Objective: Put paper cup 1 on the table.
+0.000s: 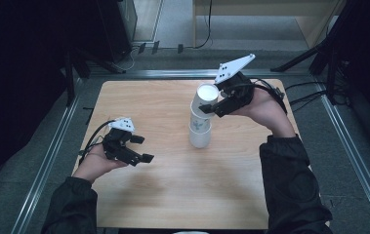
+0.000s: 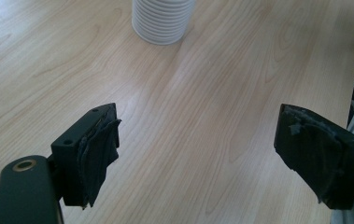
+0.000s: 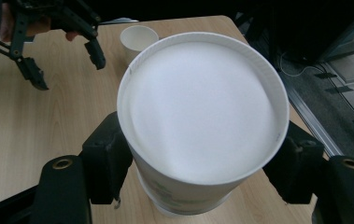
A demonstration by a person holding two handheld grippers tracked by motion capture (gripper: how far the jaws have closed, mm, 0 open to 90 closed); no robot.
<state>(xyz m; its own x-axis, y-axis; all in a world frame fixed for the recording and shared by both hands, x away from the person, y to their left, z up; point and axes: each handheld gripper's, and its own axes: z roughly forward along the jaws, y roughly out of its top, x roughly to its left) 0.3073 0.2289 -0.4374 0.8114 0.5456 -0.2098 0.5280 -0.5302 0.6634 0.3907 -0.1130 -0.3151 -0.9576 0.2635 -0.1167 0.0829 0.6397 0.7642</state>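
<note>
1. The left gripper (image 1: 141, 148) hangs low over the near-left part of the wooden table (image 1: 143, 97), held in the person's left hand (image 1: 94, 163). Its jaws stand apart with only bare wood between them. In the left gripper view the ribbed base of the cup stack (image 2: 163, 21) sits well ahead of those jaws, not touched.
2. At mid-table the cup stack (image 1: 199, 131) stands upside down, its mouth on the wood.
3. The right gripper (image 1: 212, 105) is clamped on the top cup (image 1: 206, 97), one pad on each side of its wall just under the upturned base. That cup sits tilted and raised, partly drawn off the stack below it.
4. In the right gripper view a single cup (image 3: 138, 39) stands mouth-up, beyond the held one.
5. Judging by this, unstacking is early: one cup seems set out, one is coming off, and the stack is left to separate.
</note>
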